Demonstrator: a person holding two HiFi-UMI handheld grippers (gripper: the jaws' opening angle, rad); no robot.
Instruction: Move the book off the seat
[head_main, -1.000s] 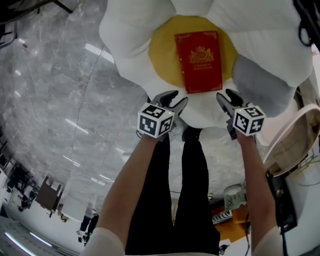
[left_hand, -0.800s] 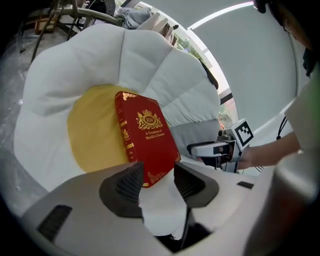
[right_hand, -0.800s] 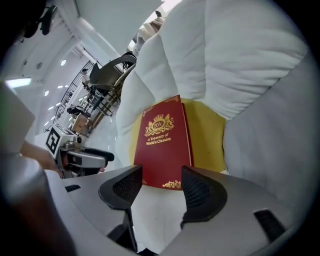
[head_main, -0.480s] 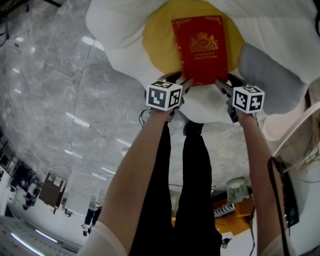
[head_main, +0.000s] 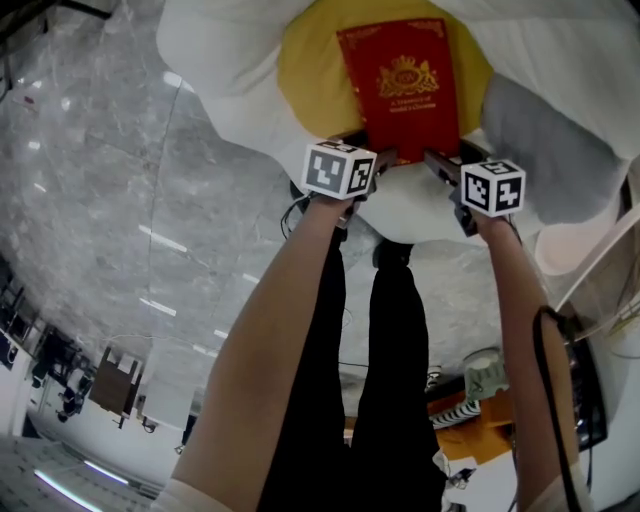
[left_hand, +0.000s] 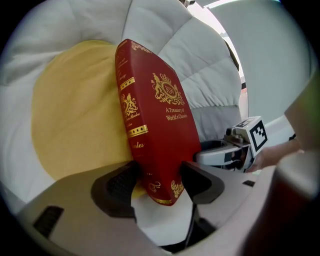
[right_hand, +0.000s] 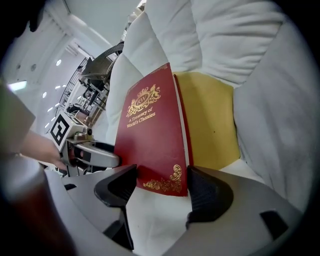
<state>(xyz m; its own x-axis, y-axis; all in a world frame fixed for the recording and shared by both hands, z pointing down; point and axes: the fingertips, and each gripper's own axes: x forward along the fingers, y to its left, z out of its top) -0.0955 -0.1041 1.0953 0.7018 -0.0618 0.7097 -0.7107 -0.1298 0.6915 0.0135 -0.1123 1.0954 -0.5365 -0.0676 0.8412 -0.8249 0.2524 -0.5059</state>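
Left hand-held gripper (left_hand: 159, 181) and right hand-held gripper (right_hand: 161, 187), both tight on book (head_main: 402, 85).

In the head view the seat (head_main: 230, 60) runs off the top edge. The cubes (head_main: 340, 168) cover the book's (head_main: 402, 85) near edge and the jaws of the left gripper (head_main: 375, 158) and right gripper (head_main: 438, 160). In the left gripper view the book hides part of the yellow cushion (left_hand: 70, 120), and its lowest spine lettering (left_hand: 139, 146) is too small to read. The person's arms (head_main: 270, 370) leave the head view's bottom edge.
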